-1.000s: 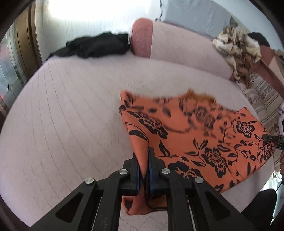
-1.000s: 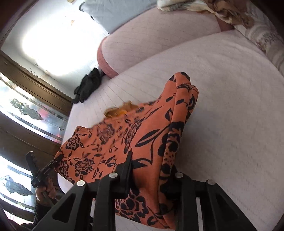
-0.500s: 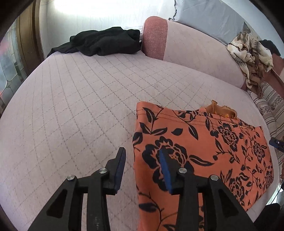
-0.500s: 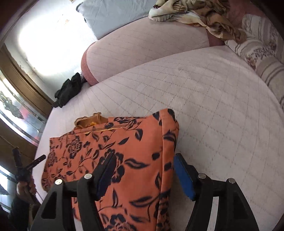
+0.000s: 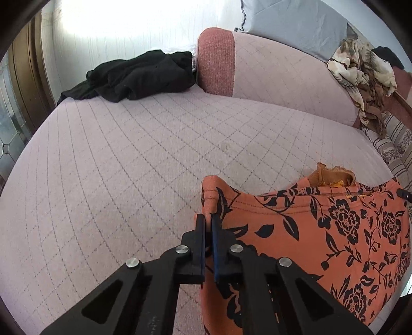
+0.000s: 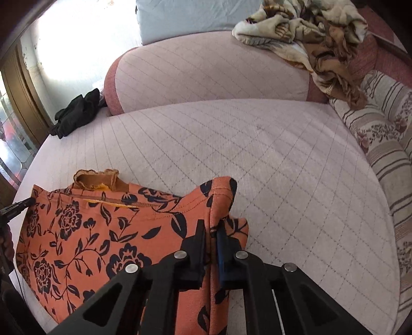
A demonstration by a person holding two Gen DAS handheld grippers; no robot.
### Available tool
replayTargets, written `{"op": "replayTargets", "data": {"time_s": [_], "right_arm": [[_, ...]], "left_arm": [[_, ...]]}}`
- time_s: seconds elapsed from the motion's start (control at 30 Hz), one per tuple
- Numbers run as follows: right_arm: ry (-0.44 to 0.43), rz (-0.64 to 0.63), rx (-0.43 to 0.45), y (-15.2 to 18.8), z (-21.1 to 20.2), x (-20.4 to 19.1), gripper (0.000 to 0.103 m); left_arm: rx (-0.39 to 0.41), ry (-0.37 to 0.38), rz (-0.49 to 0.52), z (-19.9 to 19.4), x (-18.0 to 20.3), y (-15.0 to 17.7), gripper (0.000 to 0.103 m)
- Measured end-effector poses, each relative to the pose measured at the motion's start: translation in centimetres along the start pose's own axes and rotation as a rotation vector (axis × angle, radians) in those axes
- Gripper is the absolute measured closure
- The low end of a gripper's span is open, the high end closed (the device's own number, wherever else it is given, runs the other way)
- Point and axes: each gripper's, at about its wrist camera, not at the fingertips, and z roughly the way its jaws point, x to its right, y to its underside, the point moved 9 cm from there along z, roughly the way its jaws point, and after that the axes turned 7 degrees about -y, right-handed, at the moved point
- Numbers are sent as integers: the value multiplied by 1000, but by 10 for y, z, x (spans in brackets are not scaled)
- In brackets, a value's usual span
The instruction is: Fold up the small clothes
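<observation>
The soft, limp orange floral garment (image 5: 322, 232) is pinched at its far corners, at 12 o'clock from each closed gripper, left (image 5: 208, 219) and right (image 6: 211, 226), and is best held there

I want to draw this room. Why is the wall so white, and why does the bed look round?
Left wrist view: window glare washes out the wall; the fisheye lens bends the bed. Right wrist view: the same glare at upper left, dark corners around the picture, and the orange floral garment stays sharp.
</observation>
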Motion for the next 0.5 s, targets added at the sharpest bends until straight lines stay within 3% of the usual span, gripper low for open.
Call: {"op": "replayTargets", "data": {"time_s": [0.1, 0.2, 0.27, 0.33, 0.4, 0.43, 0.5], "right_arm": [[22, 16, 8, -5, 8, 7, 95], [47, 89, -60, 10, 40, 27, 92], [1, 172, -55, 18, 44, 35, 91], [1, 191, -28, 13, 31, 35, 80], [25, 183, -9, 8, 13, 34, 52], [22, 185, 14, 5, 1, 31, 43], [-21, 185, 69, -1, -25, 18, 37]], "left_arm": [[-41, -33, -56, 18, -12, 3, 100], [-69, -82, -49, 34, -17, 10, 96], [-64, -82, -60, 28, -19, 8, 96], [-30, -77, -69, 14, -22, 2, 96], [4, -91, -68, -4, -26, -3, 96], [18, -88, -70, -13, -28, -4, 95], [42, -75, -69, -34, -29, -3, 89]]}}
